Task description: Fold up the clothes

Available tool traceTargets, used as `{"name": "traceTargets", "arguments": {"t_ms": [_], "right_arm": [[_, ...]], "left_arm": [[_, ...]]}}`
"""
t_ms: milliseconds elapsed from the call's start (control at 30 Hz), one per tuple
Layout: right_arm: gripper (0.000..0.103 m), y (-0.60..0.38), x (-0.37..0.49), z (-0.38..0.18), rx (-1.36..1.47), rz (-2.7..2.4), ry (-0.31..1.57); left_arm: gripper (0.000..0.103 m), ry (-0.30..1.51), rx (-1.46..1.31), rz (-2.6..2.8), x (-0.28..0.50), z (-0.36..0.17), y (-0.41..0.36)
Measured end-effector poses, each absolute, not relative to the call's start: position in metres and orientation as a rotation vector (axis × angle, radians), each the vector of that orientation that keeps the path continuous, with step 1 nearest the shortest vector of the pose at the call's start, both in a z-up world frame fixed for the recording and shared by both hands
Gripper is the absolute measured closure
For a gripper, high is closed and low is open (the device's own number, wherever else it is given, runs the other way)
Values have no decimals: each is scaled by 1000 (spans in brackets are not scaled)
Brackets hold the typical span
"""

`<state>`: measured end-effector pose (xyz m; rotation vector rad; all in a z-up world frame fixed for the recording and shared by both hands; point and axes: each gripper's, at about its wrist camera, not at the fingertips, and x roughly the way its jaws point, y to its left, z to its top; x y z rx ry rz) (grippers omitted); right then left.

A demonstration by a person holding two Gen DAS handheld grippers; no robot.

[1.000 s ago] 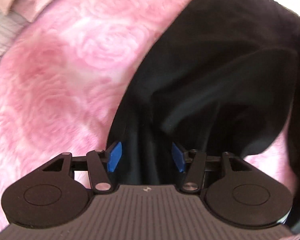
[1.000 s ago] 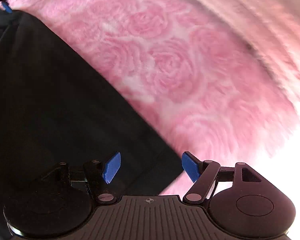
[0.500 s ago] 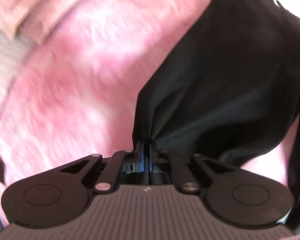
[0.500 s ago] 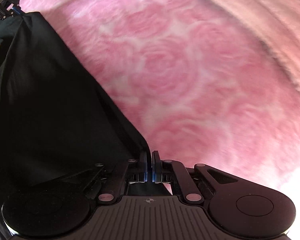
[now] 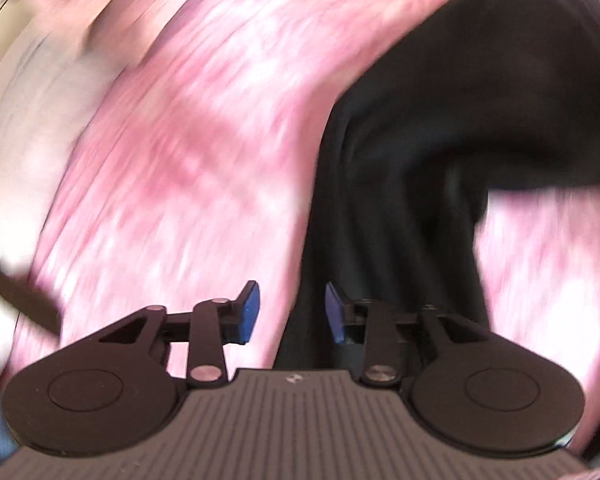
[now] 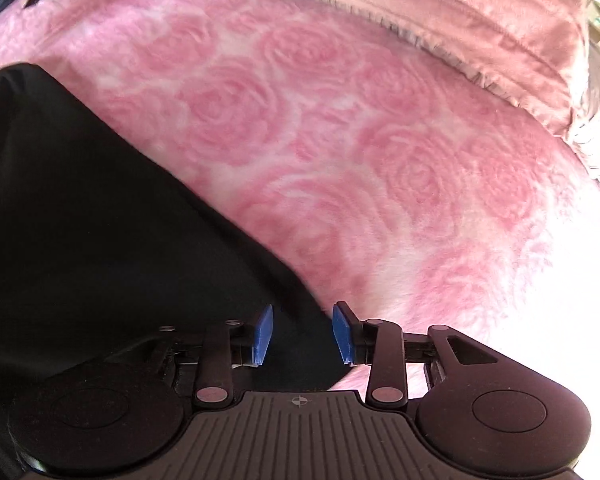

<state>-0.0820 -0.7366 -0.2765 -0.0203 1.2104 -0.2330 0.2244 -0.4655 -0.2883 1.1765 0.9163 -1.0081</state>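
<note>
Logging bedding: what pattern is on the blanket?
Pink roses on the blanket, clearest in the right wrist view.

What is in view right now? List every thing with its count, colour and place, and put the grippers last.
black fabric garment: one, black, lying on the blanket, left side of the right wrist view; bunched and creased in the left wrist view.
pink rose-patterned plush blanket: one, pink with paler swirls, spread under the garment and filling most of both views.
plain pink fabric with a stitched edge: one, dusty pink, along the top of the right wrist view, beyond the blanket.
left gripper: one, black with blue pads, open, garment edge just ahead of its right pad.
right gripper: one, black with blue pads, open, garment corner between the pads.
</note>
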Motion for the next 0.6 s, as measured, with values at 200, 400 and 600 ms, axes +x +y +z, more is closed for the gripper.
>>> {"name": "traceTargets", "arguments": {"t_ms": [200,400,600], "right_arm": [[65,-627,-66,-257,2,-132,1151],[34,-486,-20,-249,33,9,1085],[34,-365,27,-262,74,-4,1179]], "left_arm": [[61,1032,1182,-866,229,-285,-338],[57,1043,1122,-880,264,-309,-256],[68,1099,1004,-1002,314,-355,-210]]}}
